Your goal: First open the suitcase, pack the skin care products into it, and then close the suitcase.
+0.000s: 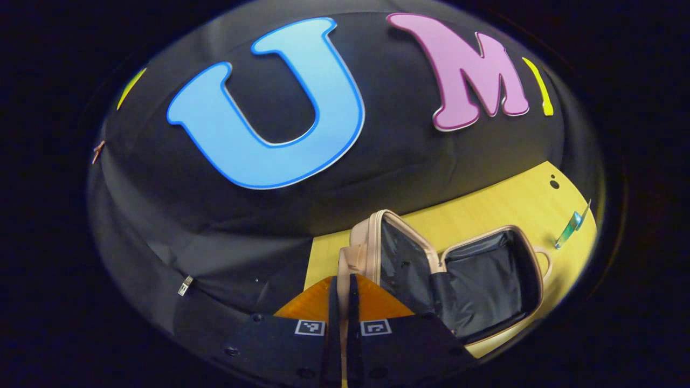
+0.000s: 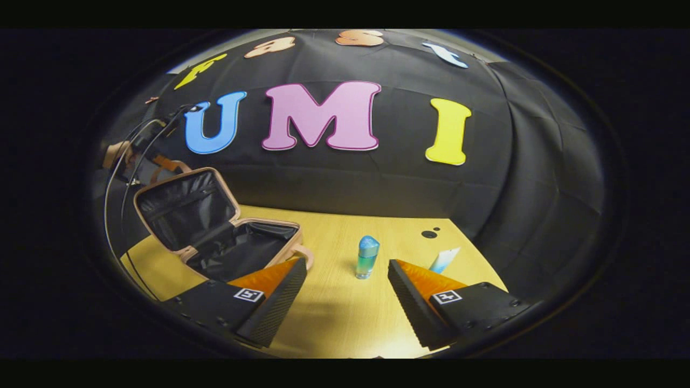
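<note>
The pink-beige suitcase lies open on the wooden table, its black-lined lid standing up. In the left gripper view my left gripper is shut on the lid's edge, with a beige strip showing between the fingers. The black-lined base lies to the right. My right gripper hangs open over the table, empty. Just beyond its tips stands a small blue-green bottle, with a pale tube to its right. The bottle also lies far right in the left gripper view.
A hand with the left gripper and its cables shows behind the lid. Two dark holes mark the table near the back wall. The black cloth wall closes off the table's far side.
</note>
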Demonstrator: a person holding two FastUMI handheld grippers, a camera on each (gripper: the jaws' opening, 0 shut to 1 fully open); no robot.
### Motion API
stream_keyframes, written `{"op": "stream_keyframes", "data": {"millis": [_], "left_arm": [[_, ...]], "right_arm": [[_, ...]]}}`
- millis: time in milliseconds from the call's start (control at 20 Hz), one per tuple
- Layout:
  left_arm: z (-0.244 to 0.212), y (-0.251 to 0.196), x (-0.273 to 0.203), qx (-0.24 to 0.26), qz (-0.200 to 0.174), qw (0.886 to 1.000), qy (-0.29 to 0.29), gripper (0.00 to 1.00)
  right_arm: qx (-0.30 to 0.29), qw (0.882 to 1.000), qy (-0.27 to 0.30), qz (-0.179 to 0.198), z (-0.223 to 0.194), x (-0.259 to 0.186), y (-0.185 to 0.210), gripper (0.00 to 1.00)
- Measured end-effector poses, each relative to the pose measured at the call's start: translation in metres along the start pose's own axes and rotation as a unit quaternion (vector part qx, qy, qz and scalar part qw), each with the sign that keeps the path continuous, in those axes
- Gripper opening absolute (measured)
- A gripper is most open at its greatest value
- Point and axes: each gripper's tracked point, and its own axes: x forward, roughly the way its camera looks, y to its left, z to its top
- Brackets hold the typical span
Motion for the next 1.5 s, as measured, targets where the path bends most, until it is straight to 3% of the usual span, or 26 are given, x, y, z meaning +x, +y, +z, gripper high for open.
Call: {"op": "stream_keyframes", "data": {"millis": [150,350,500,650,850,1000,1050,1150,1300,1500], "left_arm": [[-0.044,0.031,0.045,-0.024,0.031,0.999,0.017,0.10],[-0.094,0.030,0.099,-0.012,0.029,0.998,0.051,0.10],[-0.135,0.027,0.125,-0.041,0.028,0.995,0.088,0.11],[-0.155,0.022,0.138,-0.062,0.015,0.992,0.106,0.11],[-0.158,0.025,0.139,-0.041,0.020,0.995,0.094,0.11],[-0.140,0.031,0.124,-0.056,0.024,0.996,0.063,0.25],[-0.129,0.030,0.114,-0.063,0.022,0.997,0.047,0.25],[-0.109,0.022,0.086,-0.072,0.012,0.997,0.014,0.45],[-0.068,-0.027,0.029,-0.112,-0.026,0.991,-0.071,0.98],[-0.042,-0.128,-0.050,-0.178,-0.074,0.971,-0.140,0.97]], "right_arm": [[-0.007,1.000,-0.001,-0.028,0.002,0.013,-0.005,0.97],[0.002,0.999,0.006,-0.054,-0.008,0.031,-0.002,0.97],[0.002,0.998,0.013,-0.058,-0.016,0.035,0.006,0.97],[0.023,0.998,0.007,-0.059,-0.017,0.034,0.010,0.97],[0.024,0.997,0.005,-0.071,-0.022,0.033,0.009,0.97],[0.030,0.997,-0.006,-0.077,-0.016,0.029,0.005,0.97],[0.030,0.996,-0.012,-0.079,-0.014,0.024,0.001,0.97],[0.033,0.996,-0.018,-0.081,-0.010,0.018,-0.006,0.97],[0.042,0.995,-0.023,-0.087,-0.005,0.016,-0.024,0.97],[0.046,0.993,-0.032,-0.102,-0.001,0.014,-0.060,0.97]]}}
